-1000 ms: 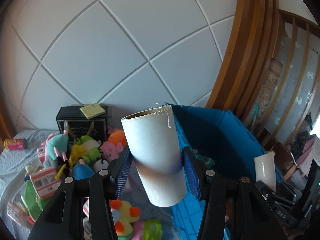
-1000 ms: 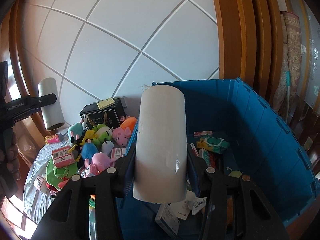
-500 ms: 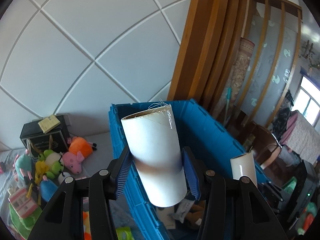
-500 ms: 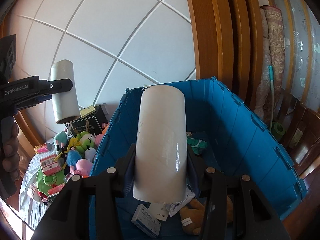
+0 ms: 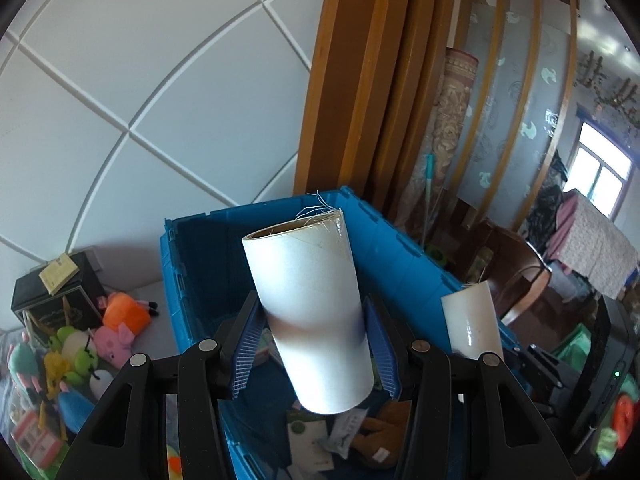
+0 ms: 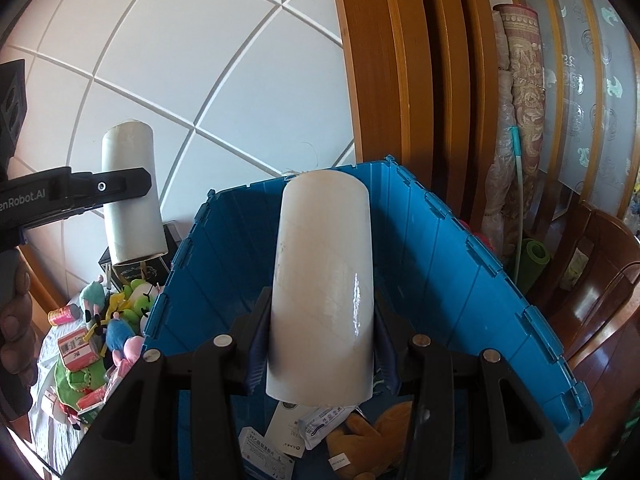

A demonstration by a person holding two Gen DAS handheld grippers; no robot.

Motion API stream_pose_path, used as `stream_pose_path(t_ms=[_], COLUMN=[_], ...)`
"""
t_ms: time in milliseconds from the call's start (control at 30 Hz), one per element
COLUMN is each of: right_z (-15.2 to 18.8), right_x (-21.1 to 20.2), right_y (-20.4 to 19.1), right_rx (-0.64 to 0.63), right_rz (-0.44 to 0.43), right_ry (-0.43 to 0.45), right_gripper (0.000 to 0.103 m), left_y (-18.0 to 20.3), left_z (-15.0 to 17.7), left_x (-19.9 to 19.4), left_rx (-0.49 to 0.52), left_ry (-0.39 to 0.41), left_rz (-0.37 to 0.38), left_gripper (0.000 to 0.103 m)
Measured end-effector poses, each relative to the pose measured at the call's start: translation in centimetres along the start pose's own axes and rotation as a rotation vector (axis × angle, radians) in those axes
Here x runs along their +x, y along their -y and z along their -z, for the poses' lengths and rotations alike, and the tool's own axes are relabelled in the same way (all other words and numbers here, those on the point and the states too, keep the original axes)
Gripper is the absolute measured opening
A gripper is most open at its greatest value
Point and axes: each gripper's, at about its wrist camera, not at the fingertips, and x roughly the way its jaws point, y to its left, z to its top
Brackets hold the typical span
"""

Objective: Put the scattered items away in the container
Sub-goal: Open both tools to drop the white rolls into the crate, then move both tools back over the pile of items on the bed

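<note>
My left gripper (image 5: 314, 354) is shut on a white roll with a cardboard core (image 5: 310, 312), held tilted over the near left part of the blue crate (image 5: 192, 264). My right gripper (image 6: 320, 354) is shut on a second, glossy white roll (image 6: 324, 292), held upright above the blue crate (image 6: 460, 264). The right gripper's roll (image 5: 472, 324) shows at the right of the left wrist view. The left gripper's roll (image 6: 132, 196) shows at the left of the right wrist view, above the crate's left rim. Paper packets and a brown plush lie on the crate floor (image 6: 344, 436).
Plush toys (image 5: 84, 344) and small boxes (image 6: 76, 346) are scattered on the grey cloth left of the crate, beside a black box (image 5: 52, 296). A white panelled wall stands behind. Wooden posts, a rolled rug (image 6: 520, 120) and a wooden chair (image 6: 600, 300) are on the right.
Both grippers have swung right from the toy pile to above the blue crate, each still holding its roll. The crate's inside now fills the lower part of both views.
</note>
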Motion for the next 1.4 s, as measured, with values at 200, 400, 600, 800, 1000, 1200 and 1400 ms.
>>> stream_pose_path(t_ms=[200,400,600,800,1000,1200,1400], right_z=[-0.8,-1.4,-1.4,-1.7,-2.6,-2.4,-1.6], right_x=[0.7,1.1,1.5,1.7,1.7,1.9,1.3], right_y=[0.8,1.2,1.2,1.6,2.2,2.6,1.7], right_rx=[-0.005,-0.005,-0.001,0.013,0.021,0.038,0.029], right_rz=[0.029,0.043,0.049,0.069,0.09,0.093,0.081], right_ry=[0.004,0.008,-0.002,0.003,0.022,0.015,0.007], right_gripper=[0.044,0.044,0.044,0.045,0.067,0.067,0.067], left_y=[1.6,2.3,2.5,2.6,2.1,1.2,0.1], left_z=[-1.1,-1.4,-1.6,-1.9,-2.4,-2.4,-1.8], left_x=[1.8,2.8,3.4,3.9,3.5,3.6,2.8], left_rx=[0.016,0.022,0.024,0.033,0.019,0.014,0.005], left_ry=[-0.008,-0.016,-0.024,-0.033,0.013,0.006,0.004], left_rz=[0.036,0.052,0.058,0.061,0.033,0.024,0.02], left_gripper=[0.05,0.05,0.05,0.051,0.095,0.095,0.095])
